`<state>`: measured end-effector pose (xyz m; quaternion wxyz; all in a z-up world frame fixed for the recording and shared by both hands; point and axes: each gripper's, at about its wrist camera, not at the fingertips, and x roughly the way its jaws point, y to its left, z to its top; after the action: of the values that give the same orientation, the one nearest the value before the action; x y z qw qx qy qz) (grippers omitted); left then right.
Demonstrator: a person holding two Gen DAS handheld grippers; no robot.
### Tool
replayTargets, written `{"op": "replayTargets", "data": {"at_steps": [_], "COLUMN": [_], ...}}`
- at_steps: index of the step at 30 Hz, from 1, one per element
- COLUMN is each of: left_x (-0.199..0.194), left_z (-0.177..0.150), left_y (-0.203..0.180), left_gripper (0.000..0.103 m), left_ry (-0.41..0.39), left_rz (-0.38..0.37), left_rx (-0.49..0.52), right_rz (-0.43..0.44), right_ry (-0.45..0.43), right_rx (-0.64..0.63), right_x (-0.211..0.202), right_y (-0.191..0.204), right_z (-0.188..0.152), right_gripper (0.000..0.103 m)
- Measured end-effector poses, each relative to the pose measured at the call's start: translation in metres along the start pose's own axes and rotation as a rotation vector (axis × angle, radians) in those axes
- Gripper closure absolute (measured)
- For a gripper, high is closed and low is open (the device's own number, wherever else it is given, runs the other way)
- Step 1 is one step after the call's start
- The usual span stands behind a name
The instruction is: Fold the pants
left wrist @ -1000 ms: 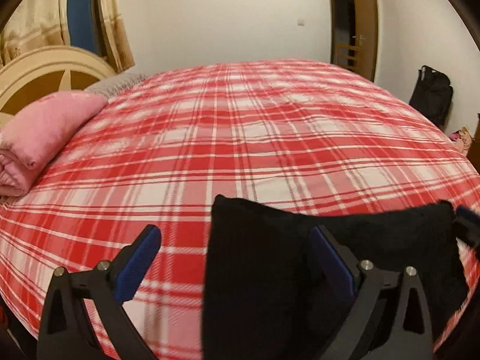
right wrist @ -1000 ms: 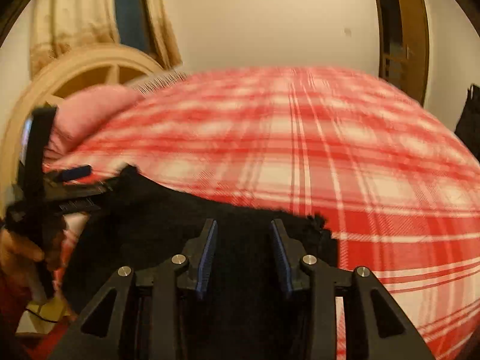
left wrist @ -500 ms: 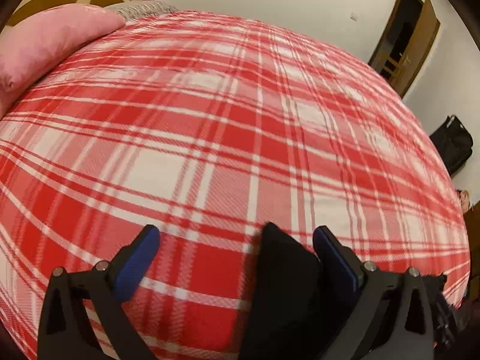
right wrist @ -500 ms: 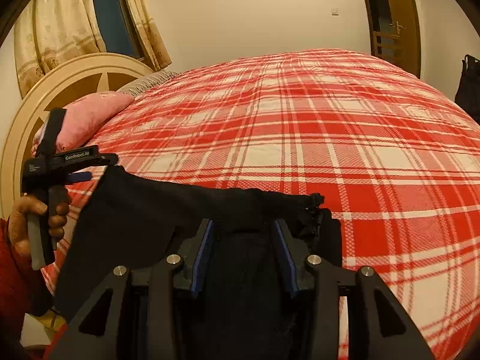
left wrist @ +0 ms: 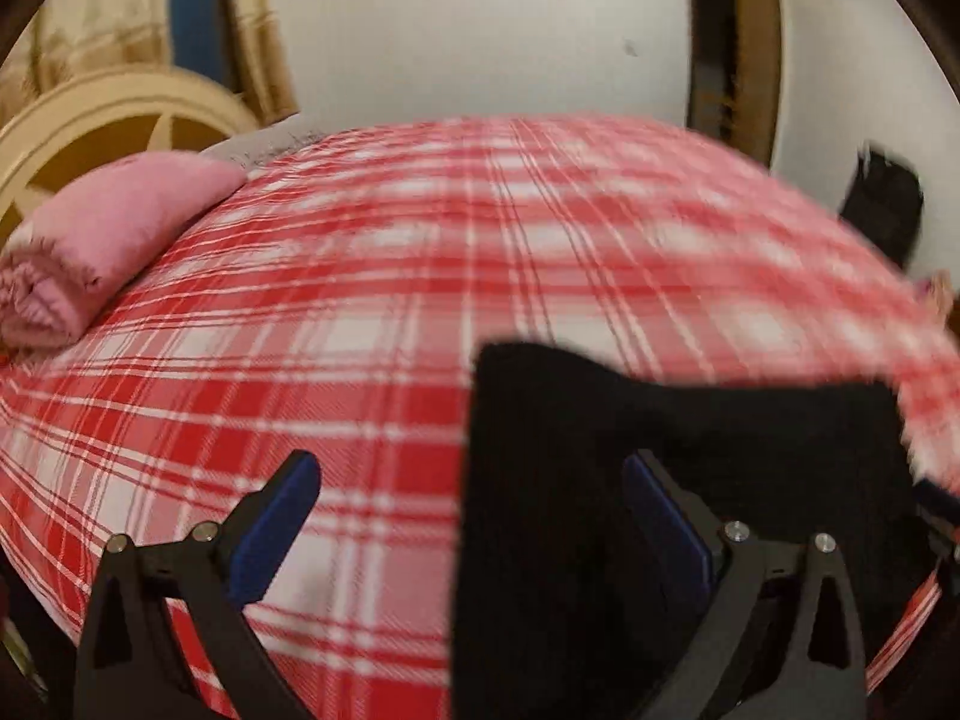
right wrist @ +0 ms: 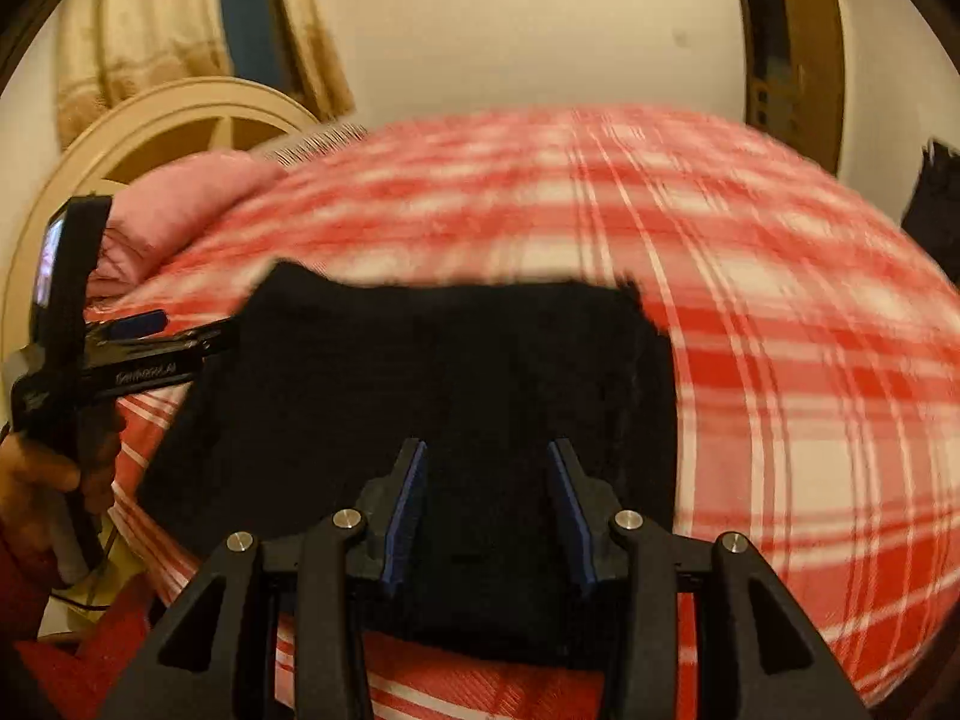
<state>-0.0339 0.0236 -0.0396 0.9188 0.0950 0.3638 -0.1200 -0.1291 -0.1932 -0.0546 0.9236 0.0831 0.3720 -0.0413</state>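
Black gripper, blue pads, silver screws

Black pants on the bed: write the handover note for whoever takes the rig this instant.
Left gripper: open, its right finger over the black pants, left finger over bare plaid bedspread; grips nothing.
Right gripper: jaws apart, above the pants' near part; no grip evident.
Pants: a compact dark rectangle at the bed's near edge, apparently already folded; layers cannot be counted, and both views are motion-blurred.
Left to do: check edges are square, add a final fold if needed.
Pink pillow lies at the headboard, clear of the work.
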Motion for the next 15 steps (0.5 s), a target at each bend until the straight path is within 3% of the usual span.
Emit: {"op": "replayTargets", "data": {"at_steps": [3,5,10,15], "left_x": [0.014,0.019,0.011,-0.002], "left_z": [-0.011,-0.015,-0.014,-0.017], "left_y": [-0.010,-0.011,-0.012,-0.020], "left_gripper": [0.002,0.002,0.002,0.002], "left_ry": [0.045,0.058,0.054,0.049], "left_rz": [0.036,0.044,0.075,0.086], "left_rx": [0.037,0.033,0.052,0.081], "right_rz": [-0.037,-0.088,-0.004,0.004], "right_ry": [-0.010,0.009,0.018,-0.045], "right_rx": [-0.008,-0.010,0.169,0.189], "right_x": [0.000,0.002,-0.005,-0.023], "right_y": [-0.005,-0.007,-0.033,-0.031], "right_z": [-0.008,-0.011,-0.015,-0.007], "right_gripper": [0.060,0.052,0.049,0.049]}}
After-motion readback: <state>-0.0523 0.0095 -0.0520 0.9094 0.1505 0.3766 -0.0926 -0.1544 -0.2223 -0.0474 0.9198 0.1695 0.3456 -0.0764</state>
